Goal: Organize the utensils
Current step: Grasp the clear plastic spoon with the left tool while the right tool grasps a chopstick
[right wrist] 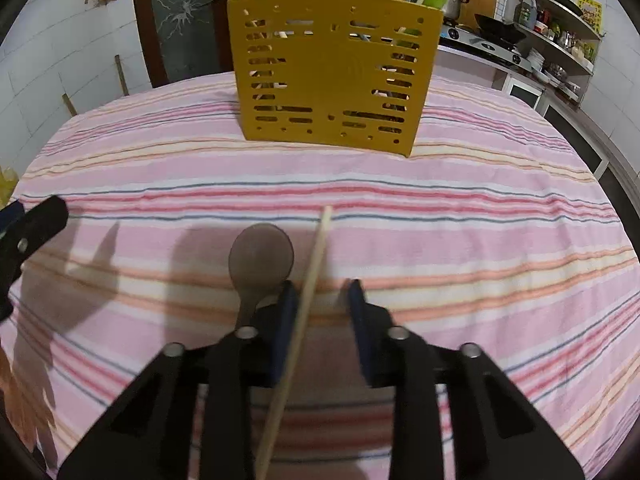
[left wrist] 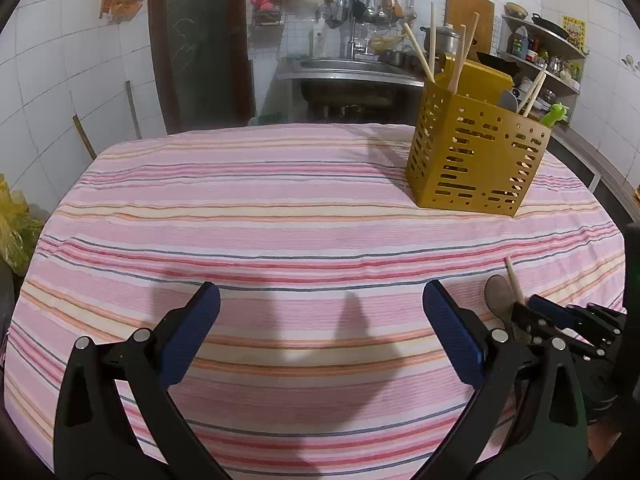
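Your left gripper [left wrist: 320,300] hung over the striped pink tablecloth [left wrist: 280,216] with its two blue-padded jaws spread wide. Nothing lay between them, only their shadows on the cloth.

Ahead of it and to its right stood the yellow perforated utensil holder [left wrist: 476,160], upright on the cloth. Pale chopsticks [left wrist: 460,52] rose from its far left compartment. More chopsticks and a green-topped utensil [left wrist: 554,114] rose from its right side.

Low on its right, just beside its right jaw, was your right gripper [left wrist: 536,308]. A dark spoon [left wrist: 498,292] and a loose chopstick [left wrist: 513,276] showed at that gripper's tips.

In the right wrist view, your right gripper [right wrist: 320,286] pointed down at the cloth, its jaws standing only a little apart. The loose chopstick [right wrist: 316,264] ran lengthwise through the gap, past the fingertips and towards the holder. It lay close against the left pad, perhaps touching it, though the blur left that unclear. The right pad stood clear of it, so the chopstick was not clamped.

The spoon [right wrist: 262,256] lay flat on the cloth just left of the left jaw, its bowl pointing forward and its handle passing under that jaw.

The holder [right wrist: 332,72] stood straight ahead of the gripper, well apart from the tips, its broad slotted face turned towards you.
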Motion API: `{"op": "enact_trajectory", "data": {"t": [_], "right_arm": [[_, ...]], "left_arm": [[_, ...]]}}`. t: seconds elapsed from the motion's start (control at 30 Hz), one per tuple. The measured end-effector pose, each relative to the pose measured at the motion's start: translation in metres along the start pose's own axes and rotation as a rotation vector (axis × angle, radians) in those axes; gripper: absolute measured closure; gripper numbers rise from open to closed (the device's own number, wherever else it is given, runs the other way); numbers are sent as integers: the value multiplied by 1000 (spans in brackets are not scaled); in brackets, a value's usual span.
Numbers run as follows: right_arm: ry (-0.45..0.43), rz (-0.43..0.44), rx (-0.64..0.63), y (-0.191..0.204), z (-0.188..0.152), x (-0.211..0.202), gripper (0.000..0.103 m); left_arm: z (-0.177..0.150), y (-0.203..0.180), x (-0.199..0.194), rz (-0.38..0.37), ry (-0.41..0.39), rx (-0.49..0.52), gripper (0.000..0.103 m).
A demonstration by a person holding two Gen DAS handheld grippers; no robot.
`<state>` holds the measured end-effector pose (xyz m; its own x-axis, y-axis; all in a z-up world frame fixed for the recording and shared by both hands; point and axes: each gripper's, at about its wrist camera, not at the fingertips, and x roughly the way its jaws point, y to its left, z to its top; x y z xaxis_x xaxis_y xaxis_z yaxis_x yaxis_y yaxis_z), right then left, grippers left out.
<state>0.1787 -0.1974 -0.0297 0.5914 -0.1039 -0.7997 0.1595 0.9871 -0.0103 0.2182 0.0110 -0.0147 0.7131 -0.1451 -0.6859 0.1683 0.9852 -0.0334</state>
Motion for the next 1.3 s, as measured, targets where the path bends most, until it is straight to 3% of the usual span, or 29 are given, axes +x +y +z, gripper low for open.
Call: {"op": "enact_trajectory", "data": {"t": [0.07, 0.33, 0.53, 0.87, 1.0, 1.13, 1.3], "right_arm": [[-3, 19, 23, -7, 2, -2, 97], [-13, 15, 91, -67, 1, -7, 97], [2, -6, 142, -112, -1, -3, 97], [-2, 29, 130, -124, 0, 3, 97], [14, 25, 116, -124, 3, 5, 97], [25, 19, 108, -125, 6, 7, 97], [32, 10, 114, -124, 8, 9, 97]], "left_arm": [[-1, -1, 1, -16, 10, -12, 5], [0, -33, 6, -45, 34, -18, 5], [-4, -80, 21, -96, 90, 28, 5], [-14, -127, 50, -125, 180, 96, 6], [-15, -135, 63, -123, 220, 101, 19], [-14, -136, 64, -123, 215, 86, 21], [-12, -140, 65, -105, 211, 98, 33]]}}
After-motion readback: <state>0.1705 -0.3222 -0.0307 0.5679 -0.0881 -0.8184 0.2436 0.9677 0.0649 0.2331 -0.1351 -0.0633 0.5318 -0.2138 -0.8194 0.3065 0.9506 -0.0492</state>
